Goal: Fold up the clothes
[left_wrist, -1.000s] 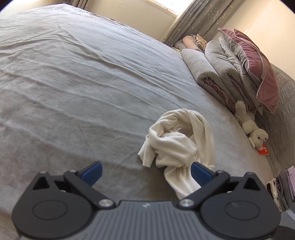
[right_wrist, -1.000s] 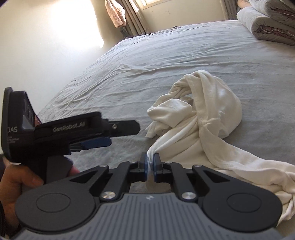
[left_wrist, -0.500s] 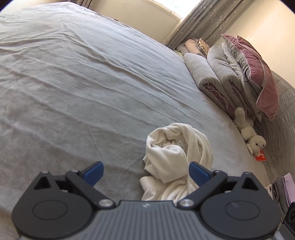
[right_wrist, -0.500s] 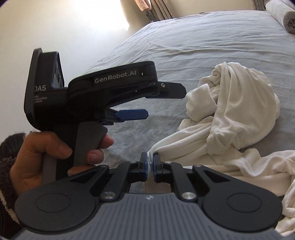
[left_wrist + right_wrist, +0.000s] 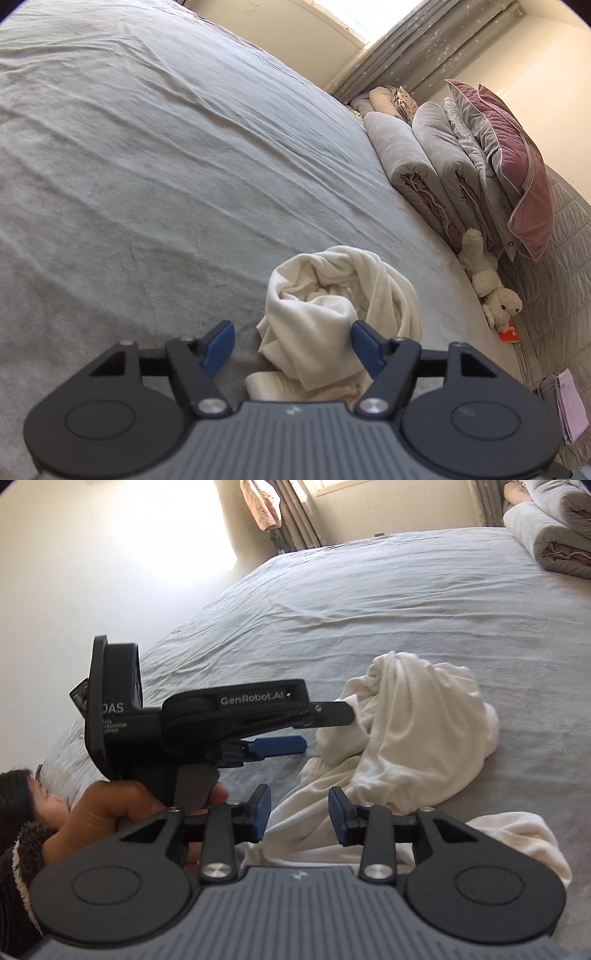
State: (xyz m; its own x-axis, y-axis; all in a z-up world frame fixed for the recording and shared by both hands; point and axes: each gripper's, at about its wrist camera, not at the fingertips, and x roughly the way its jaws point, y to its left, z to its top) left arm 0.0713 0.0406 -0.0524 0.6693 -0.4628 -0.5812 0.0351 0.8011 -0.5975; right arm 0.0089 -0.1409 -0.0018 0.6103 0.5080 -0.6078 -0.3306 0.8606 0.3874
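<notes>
A crumpled cream-white garment [image 5: 332, 317] lies bunched on the grey bed sheet [image 5: 166, 166]; it also shows in the right wrist view [image 5: 413, 738]. My left gripper [image 5: 291, 345] is open, its blue pads on either side of the garment's near fold. In the right wrist view the left gripper [image 5: 317, 727] reaches the bundle from the left, held in a hand. My right gripper [image 5: 299, 814] is open, with a flat part of the garment lying between and below its pads.
Rolled grey duvets [image 5: 424, 162] and a pink pillow [image 5: 513, 155] are stacked along the bed's far right side, with a plush toy [image 5: 487, 284] below them. Curtains [image 5: 417, 44] and a window are behind. A wall [image 5: 92, 572] stands left of the bed.
My right gripper has opened and let go of the garment's edge it was pinching. My left gripper has moved closer, so the bundle now sits between its pads.
</notes>
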